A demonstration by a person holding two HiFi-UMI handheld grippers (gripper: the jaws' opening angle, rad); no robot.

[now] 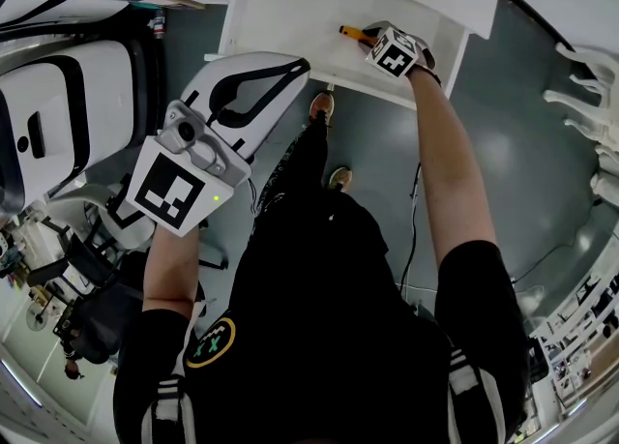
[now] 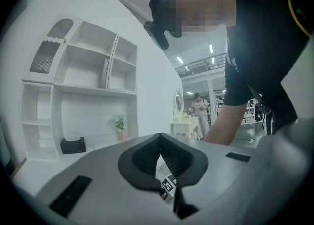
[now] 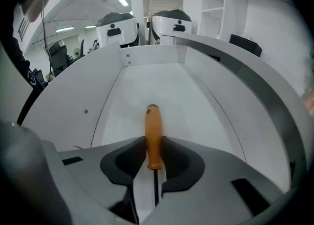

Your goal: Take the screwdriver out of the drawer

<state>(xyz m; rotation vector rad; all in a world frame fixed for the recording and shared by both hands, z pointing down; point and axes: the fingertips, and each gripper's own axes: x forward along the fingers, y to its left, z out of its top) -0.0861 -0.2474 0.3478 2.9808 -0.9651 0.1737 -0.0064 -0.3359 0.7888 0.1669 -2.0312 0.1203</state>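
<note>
L gripper [image 1: 302,67], nearest head cam, is pinched closed on nothing, well apart from drawer [image 1: 280,16]; R gripper [image 3: 153,141] clamps screwdriver [image 3: 152,123] by its orange handle inside drawer, long axis in line w/ jaws, handle end fwd, so lift-out falls to R.

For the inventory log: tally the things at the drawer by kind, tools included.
screwdriver: 1
drawer: 1
tools: 2 (left tool, right tool)
Total: 4
</note>
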